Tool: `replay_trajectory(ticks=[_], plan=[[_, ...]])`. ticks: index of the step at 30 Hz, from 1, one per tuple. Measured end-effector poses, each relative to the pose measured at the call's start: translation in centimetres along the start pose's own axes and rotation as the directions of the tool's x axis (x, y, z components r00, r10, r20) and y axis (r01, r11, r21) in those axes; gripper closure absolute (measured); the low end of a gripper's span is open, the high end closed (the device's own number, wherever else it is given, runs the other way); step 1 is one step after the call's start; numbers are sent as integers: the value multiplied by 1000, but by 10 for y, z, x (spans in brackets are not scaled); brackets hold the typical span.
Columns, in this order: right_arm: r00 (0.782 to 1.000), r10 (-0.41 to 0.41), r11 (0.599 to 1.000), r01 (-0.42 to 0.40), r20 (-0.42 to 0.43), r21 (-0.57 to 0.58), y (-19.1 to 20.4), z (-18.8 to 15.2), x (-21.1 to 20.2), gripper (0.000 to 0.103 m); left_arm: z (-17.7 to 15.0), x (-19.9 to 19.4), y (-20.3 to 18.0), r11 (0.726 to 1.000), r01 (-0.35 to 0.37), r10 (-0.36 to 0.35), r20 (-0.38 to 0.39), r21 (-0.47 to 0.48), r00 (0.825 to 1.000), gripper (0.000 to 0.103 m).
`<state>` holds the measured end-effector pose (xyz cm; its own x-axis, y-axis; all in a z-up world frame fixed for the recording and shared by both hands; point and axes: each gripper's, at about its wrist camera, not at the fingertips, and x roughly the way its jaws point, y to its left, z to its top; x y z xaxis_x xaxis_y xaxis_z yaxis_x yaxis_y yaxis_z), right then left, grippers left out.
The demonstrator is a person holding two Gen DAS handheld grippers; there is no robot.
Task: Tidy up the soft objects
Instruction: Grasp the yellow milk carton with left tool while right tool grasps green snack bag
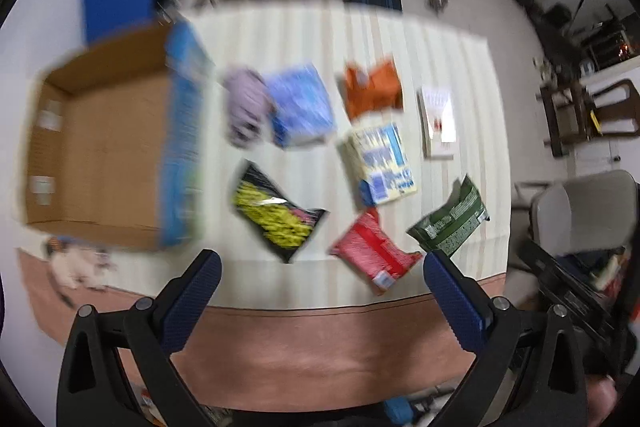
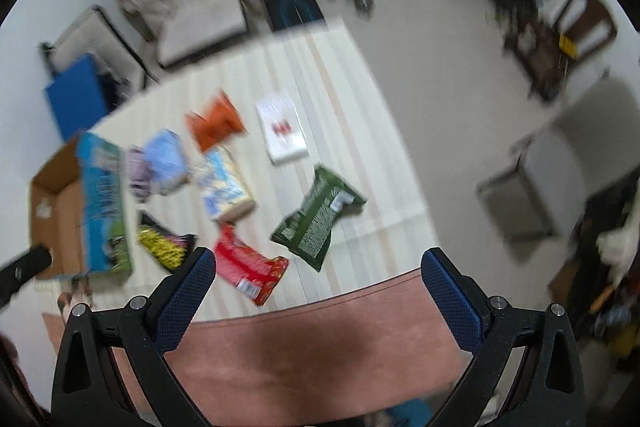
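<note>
Soft packets and bundles lie spread over the striped table (image 1: 460, 67), none of them gripped yet.

From the left wrist camera, the left gripper (image 1: 322, 269) hangs above the near edge of the table with its jaws wide apart and nothing between them. An open cardboard box (image 1: 104, 155) stands at the left edge, its inside apparently bare, probably the place meant to take the items. Just beside it lie a lilac bundle (image 1: 244, 103) touching a blue packet (image 1: 302, 105); farther along sit an orange pouch (image 1: 372, 89), a pale yellow-and-blue pack (image 1: 380, 163) and a white flat pack (image 1: 438, 121) toward the far right corner. Along the near edge rest a black-and-yellow bag (image 1: 276, 209), a red bag (image 1: 374, 251) and a green bag (image 1: 450, 223). The picture is blurred, so labels cannot be read.

From the right wrist camera, the right gripper (image 2: 318, 265) is likewise spread fully and empty, held back over the near edge, the red bag (image 2: 250, 267) and green bag (image 2: 318, 217) closest to it. Both tools seem poised for a first pick.
</note>
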<state>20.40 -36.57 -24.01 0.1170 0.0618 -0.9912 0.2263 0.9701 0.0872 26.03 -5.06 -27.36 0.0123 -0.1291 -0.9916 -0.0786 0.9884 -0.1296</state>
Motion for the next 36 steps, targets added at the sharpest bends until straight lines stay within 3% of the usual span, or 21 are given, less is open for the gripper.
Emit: replay_trajectory(ticks=[4, 9, 17, 21, 26, 36], plan=[[991, 31, 994, -18, -132, 104, -12, 23, 94, 0, 31, 82, -20, 994, 94, -101, -176, -51, 979, 0], [977, 64, 986, -31, -202, 164, -14, 22, 154, 0, 63, 139, -46, 984, 155, -172, -278, -83, 945, 0], [968, 97, 977, -47, -233, 210, -22, 14, 191, 6, 83, 191, -75, 999, 41, -50, -340, -32, 939, 1], [964, 106, 972, -49, -244, 230, -28, 11, 202, 10, 78, 206, -82, 999, -35, 40, -342, 20, 939, 22], [965, 101, 972, -44, -242, 230, -35, 12, 219, 12, 65, 205, -100, 985, -120, 152, -287, 125, 946, 35], [965, -32, 984, 76, -259, 162, -23, 4, 232, 33, 42, 197, -111, 977, -147, 182, -235, 157, 955, 37]])
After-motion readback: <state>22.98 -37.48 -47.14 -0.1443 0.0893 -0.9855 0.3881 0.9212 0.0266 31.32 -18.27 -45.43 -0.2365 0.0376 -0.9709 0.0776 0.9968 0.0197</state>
